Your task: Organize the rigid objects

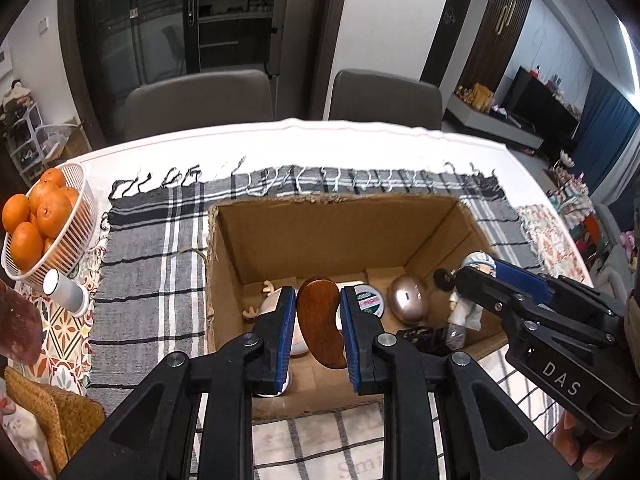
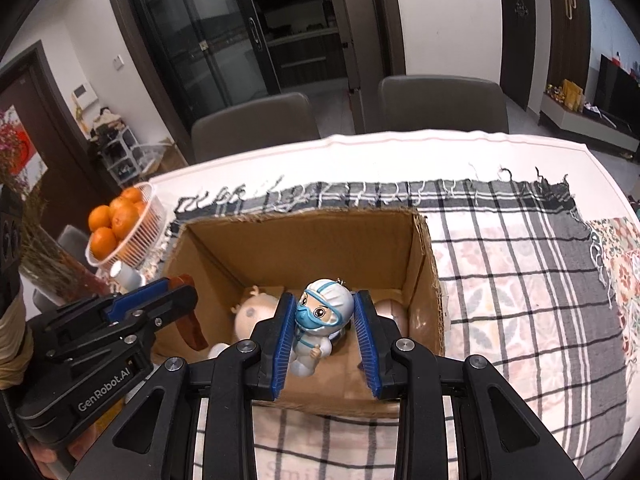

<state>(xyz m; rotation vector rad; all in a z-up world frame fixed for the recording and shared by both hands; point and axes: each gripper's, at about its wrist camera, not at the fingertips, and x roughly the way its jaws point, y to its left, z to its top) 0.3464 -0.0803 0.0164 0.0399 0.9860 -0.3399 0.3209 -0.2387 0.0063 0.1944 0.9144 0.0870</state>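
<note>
White basket (image 1: 82, 216) at 9 o'clock in the left wrist view, cut by the frame edge. Six oranges (image 1: 52, 208) countable; any beneath are hidden. One small white cylinder (image 1: 66, 291) lies just beside the basket.

One cardboard box (image 1: 332, 236), open-topped, on a plaid cloth (image 1: 152, 264). Near wall mostly hidden behind both grippers.

Left gripper (image 1: 318, 312) is clenched on one brown wooden piece (image 1: 322, 326), held over the box interior at 6 o'clock. Its lower end is partly masked by the pads.

Box floor, left to right: one antlered pale figure (image 1: 268, 304), largely covered; one round tin (image 1: 368, 300), half hidden; one metallic egg-shaped item (image 1: 408, 298).

Right gripper (image 2: 324, 320) is grasping one masked, white-suited figurine (image 2: 320, 320) above the box. Legs are cut off by the lower pads.

Two chairs (image 1: 200, 100) behind the table.
</note>
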